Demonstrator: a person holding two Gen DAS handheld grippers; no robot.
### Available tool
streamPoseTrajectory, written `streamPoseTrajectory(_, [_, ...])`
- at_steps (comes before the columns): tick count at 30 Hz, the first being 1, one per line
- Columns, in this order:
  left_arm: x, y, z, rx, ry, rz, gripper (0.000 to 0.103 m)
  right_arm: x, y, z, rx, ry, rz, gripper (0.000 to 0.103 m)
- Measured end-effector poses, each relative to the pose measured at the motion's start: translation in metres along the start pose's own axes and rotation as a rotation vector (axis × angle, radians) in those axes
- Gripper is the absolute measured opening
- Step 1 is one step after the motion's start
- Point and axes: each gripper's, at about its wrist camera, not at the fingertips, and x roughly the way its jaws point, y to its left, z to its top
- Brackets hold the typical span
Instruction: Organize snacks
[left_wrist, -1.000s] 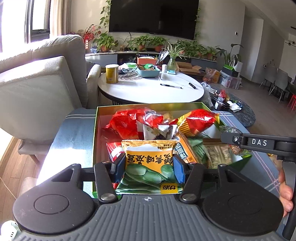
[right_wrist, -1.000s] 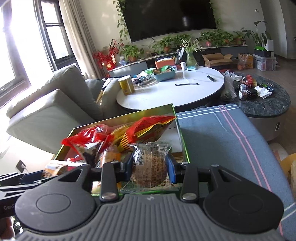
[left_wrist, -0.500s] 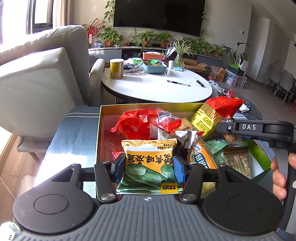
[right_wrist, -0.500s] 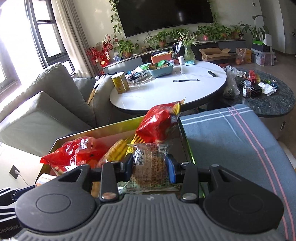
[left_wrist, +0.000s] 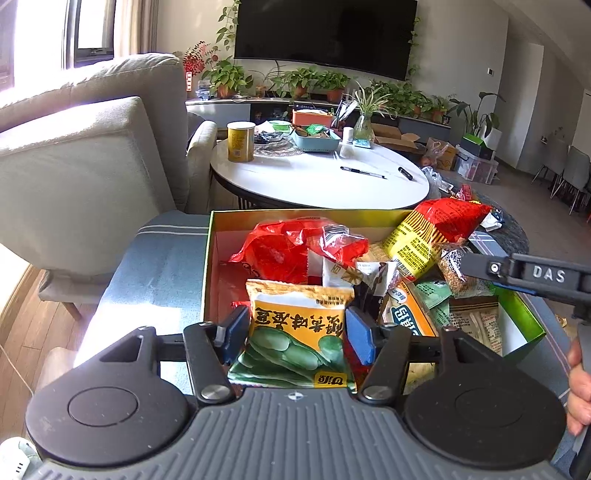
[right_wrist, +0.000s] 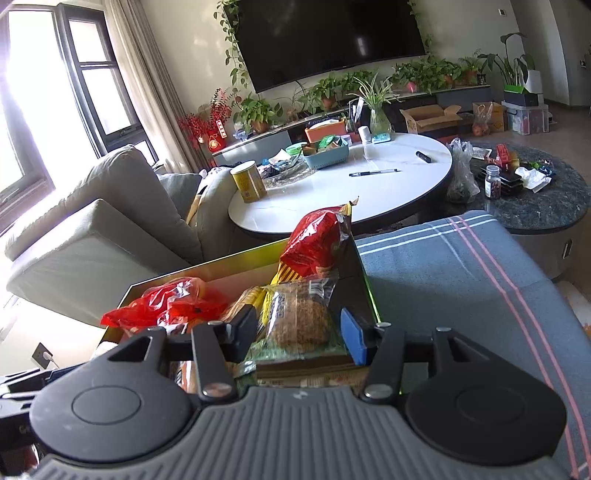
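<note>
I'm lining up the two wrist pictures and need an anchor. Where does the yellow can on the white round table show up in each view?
Left wrist view: the yellow can stands at upper centre-left, on the left edge of the white round table, beside the sofa arm.
Right wrist view: the yellow can sits left of centre, again on the table's left edge.
Shared landmark: the black pen lying on the tabletop.

Strong daylight is pouring in through the window (right_wrist: 33, 122) and blowing it out to white; beside it, the sofa (left_wrist: 85, 155) is glaring. The white table (right_wrist: 343, 192) is gleaming. Fisheye distortion is bending the room's edges; the middle is staying sharp.
</note>
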Motion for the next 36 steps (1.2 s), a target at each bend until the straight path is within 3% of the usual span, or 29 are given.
streamPoseTrajectory(10, [-0.032,-0.002,-0.003,0.001,-0.030,0.019,0.062,-0.027,0.016,-0.015,-0.049,-0.001,0.037,0.101])
streamPoseTrajectory(21, [-0.080,-0.015,-0.032,-0.021,-0.030,-0.003,0.070,-0.078,0.030,-0.040,-0.086,-0.033,0.041,0.102])
streamPoseTrajectory(24, [-0.099,-0.021,-0.036,-0.002,-0.061,-0.010,0.072,-0.096,0.034,-0.044,-0.106,-0.054,0.046,0.102])
streamPoseTrajectory(27, [-0.122,-0.025,-0.041,-0.004,-0.113,-0.005,0.081,-0.115,0.040,-0.047,-0.098,-0.076,0.059,0.102])
streamPoseTrajectory(33, [-0.165,-0.027,-0.065,0.010,-0.258,0.046,0.093,-0.149,0.052,-0.060,-0.082,-0.146,0.058,0.102])
streamPoseTrajectory(36, [-0.171,-0.025,-0.077,-0.002,-0.267,0.076,0.097,-0.157,0.055,-0.077,-0.083,-0.172,0.041,0.102])
